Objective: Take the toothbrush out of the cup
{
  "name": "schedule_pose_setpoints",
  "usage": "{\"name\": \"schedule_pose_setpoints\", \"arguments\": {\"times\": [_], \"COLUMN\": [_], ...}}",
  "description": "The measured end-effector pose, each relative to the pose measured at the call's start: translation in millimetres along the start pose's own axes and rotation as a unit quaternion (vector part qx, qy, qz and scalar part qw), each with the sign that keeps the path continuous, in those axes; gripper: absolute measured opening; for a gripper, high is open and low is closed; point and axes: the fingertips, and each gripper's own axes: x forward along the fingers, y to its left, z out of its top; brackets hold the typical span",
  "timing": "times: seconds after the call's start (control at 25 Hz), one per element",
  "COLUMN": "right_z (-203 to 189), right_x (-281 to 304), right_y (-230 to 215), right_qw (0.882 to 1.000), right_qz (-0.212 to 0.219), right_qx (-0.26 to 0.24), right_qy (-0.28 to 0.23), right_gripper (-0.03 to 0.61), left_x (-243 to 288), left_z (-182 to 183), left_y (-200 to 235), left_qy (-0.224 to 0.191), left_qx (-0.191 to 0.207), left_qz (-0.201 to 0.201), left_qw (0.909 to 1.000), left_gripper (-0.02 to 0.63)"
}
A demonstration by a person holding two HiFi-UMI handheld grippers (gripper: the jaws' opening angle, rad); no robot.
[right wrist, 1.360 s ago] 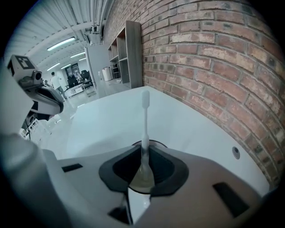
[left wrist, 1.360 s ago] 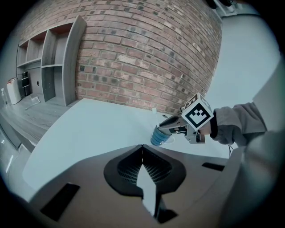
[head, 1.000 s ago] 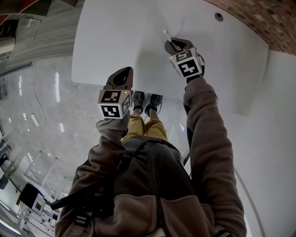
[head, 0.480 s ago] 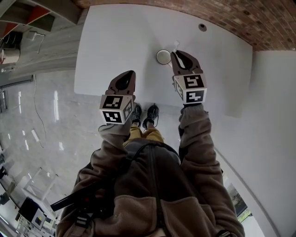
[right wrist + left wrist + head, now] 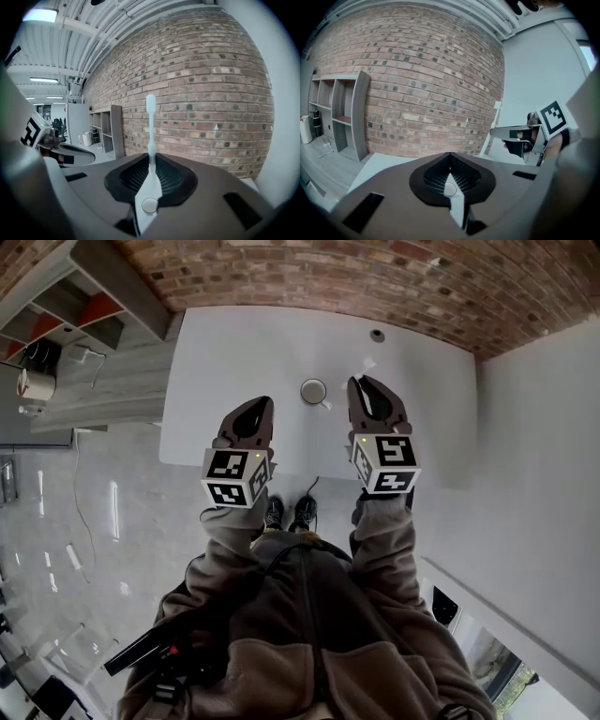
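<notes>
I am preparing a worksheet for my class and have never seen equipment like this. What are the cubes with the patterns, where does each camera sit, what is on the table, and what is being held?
There is no machine here. A person holds a two-jaw tool in each hand, and the cubes with square markers are parts of those tools. The head view comes from a camera on the person's head, looking steeply down at a white table. One cup stands on the table, and it looks empty. The other two pictures come from cameras riding on the tools, each looking along its own jaws toward a brick wall. The right tool is shut on a white toothbrush, which sticks out past the jaws and is out of the cup. The left tool is shut and holds nothing.
</notes>
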Motion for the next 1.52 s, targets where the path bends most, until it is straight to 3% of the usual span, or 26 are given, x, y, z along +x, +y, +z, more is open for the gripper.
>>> {"name": "schedule_pose_setpoints", "arguments": {"times": [0.16,0.8,1.12,1.52], "right_z": [25.1,111.7,143.5,156.0], "right_x": [-28.9,-91.8,-105.9,-107.9], "right_y": [0.9,6.3,2.2,4.2], "right_qw": [1.0,0.995,0.989,0.987], "right_qz": [-0.007,-0.014,-0.027,-0.026], "right_qx": [0.012,-0.018,-0.028,-0.034], "right_qy": [-0.023,-0.099,-0.14,-0.157], "right_gripper": [0.049,0.048,0.048,0.048], "left_x": [-10.6,-43.3,-51.0,-50.1], "left_z": [26.3,124.5,153.0,170.6], "left_y": [-19.0,-66.6,-71.4,-78.2], "left_qy": [-0.026,-0.125,-0.15,-0.169], "left_qx": [0.016,0.075,0.093,0.11], "left_qz": [-0.011,-0.039,-0.037,-0.045], "left_qw": [0.9995,0.9886,0.9835,0.9784], "left_gripper": [0.005,0.005,0.005,0.005]}}
